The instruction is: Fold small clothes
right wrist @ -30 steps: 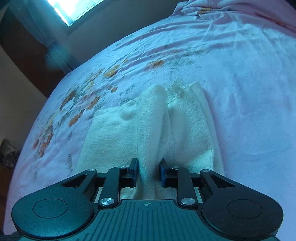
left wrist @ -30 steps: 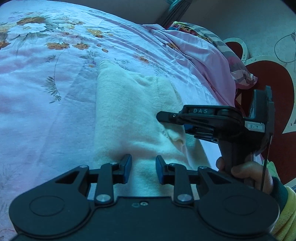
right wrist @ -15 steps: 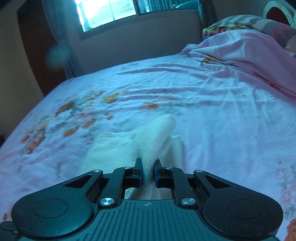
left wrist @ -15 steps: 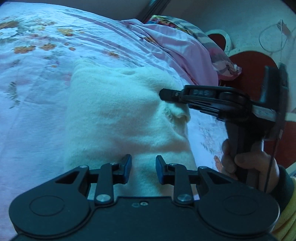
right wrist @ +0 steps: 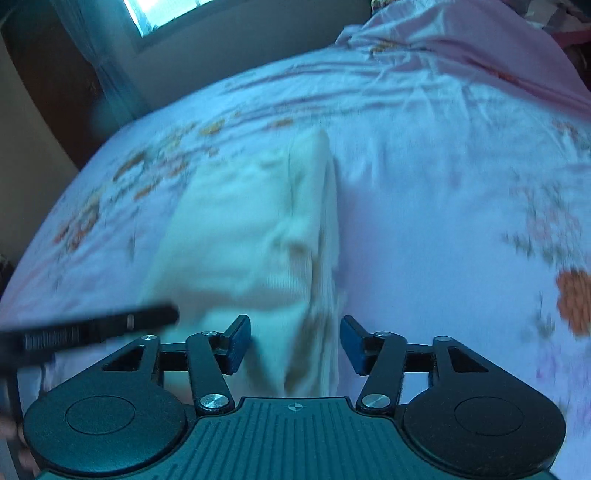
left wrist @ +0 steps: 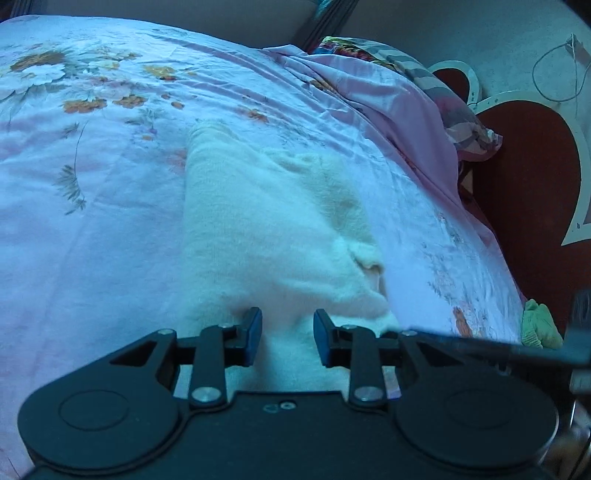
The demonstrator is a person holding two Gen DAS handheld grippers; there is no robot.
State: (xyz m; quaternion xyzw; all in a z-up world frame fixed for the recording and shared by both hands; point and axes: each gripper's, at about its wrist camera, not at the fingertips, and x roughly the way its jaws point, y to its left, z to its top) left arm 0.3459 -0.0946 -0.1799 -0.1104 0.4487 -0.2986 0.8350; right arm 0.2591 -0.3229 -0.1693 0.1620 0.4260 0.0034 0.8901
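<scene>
Around the work: a floral pink bedsheet (left wrist: 110, 229), wrinkled; a bunched pink quilt (left wrist: 388, 107) and striped pillow (left wrist: 436, 85) toward the headboard; a red heart-shaped panel (left wrist: 524, 177) beyond the bed edge; a small green cloth (left wrist: 537, 326) at that edge; a bright window (right wrist: 159, 14) in the right wrist view. Mid-bed, flat on the sheet: a cream fleece garment (left wrist: 266, 229), soft and nappy, folded into a rough rectangle, ribbed layers stacked along one side (right wrist: 317, 229). Left gripper (left wrist: 287, 336) released, jaws apart over the near hem. Right gripper (right wrist: 294, 345) likewise spread wide astride the folded edge, probably not touching, though motion blur smears that view.
</scene>
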